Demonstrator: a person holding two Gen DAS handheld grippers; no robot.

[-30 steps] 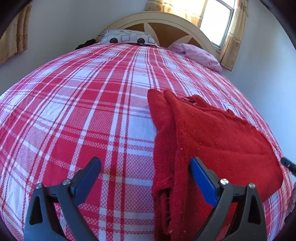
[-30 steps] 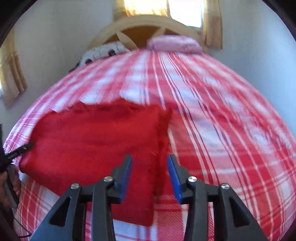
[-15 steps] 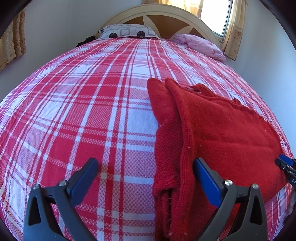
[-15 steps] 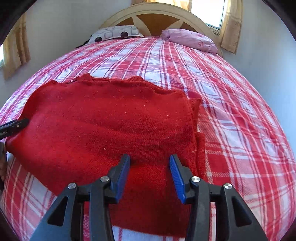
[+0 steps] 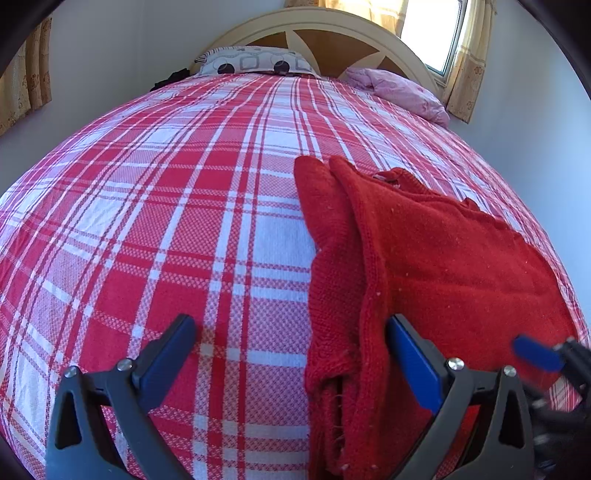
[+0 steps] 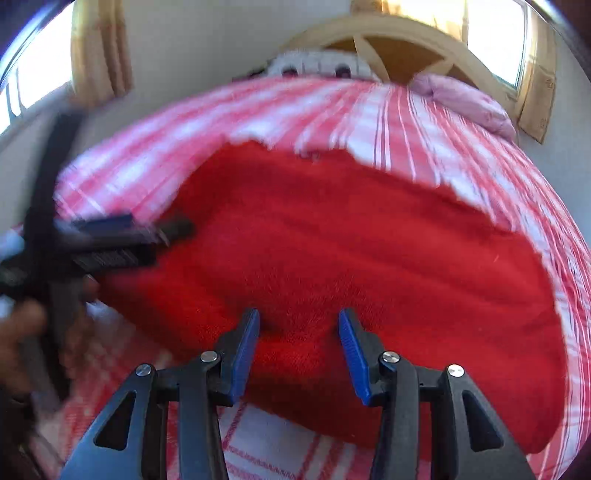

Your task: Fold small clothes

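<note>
Now the red sweater lies folded on the bed's red-and-white plaid sheet, pillows against the arched headboard, curtained window beyond. The left gripper gapes wide astride the sweater's edge; the right gripper hovers above it, jaws apart, gripping nothing.

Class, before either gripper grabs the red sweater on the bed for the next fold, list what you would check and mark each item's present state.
1. Red sweater lies flat on the plaid bedspread: ok.
2. Left gripper open, straddling the sweater's left edge: ok.
3. Right gripper open, nothing pinched: ok.
4. Right gripper lined up on the near hem: cannot tell, view blurred.
5. Sleeves tucked under evenly: cannot tell.
</note>
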